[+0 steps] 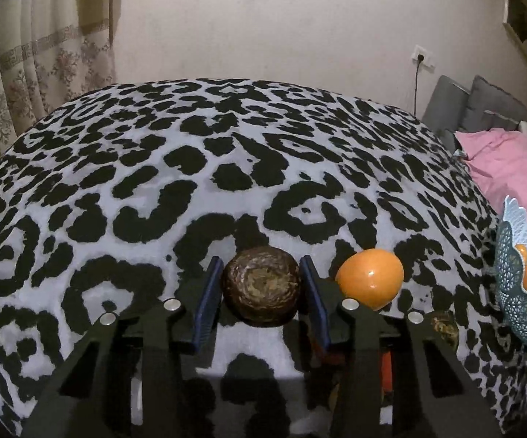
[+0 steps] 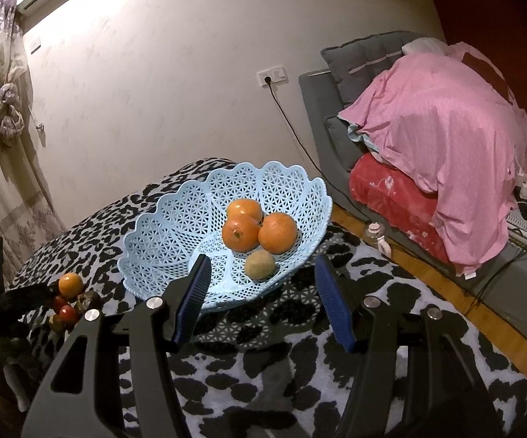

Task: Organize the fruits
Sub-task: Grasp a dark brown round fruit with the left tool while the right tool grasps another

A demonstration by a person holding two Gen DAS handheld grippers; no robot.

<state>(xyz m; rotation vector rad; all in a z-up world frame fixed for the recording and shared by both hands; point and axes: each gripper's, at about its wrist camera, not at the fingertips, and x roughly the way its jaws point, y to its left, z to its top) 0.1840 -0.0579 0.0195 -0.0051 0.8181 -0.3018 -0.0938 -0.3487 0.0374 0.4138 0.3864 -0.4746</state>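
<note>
Hand-held gripper (image 1: 261, 286) around brown fruit (image 1: 261, 284), orange (image 1: 370, 276) beside

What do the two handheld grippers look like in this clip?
Both look alike. The left gripper and right gripper each have a black plastic frame with cut-out slots, round silver pins at the pivots, and two flat dark-blue fingers with ribbed inner faces. No cables, markings or sleeves show.

Dim, warm indoor light. A bright strip glows at eleven o'clock in the right wrist view. Strong fisheye bending darkens every corner. The leopard-print cloth (image 1: 227, 168) shows soft shadows; detail is slightly smeared.
</note>
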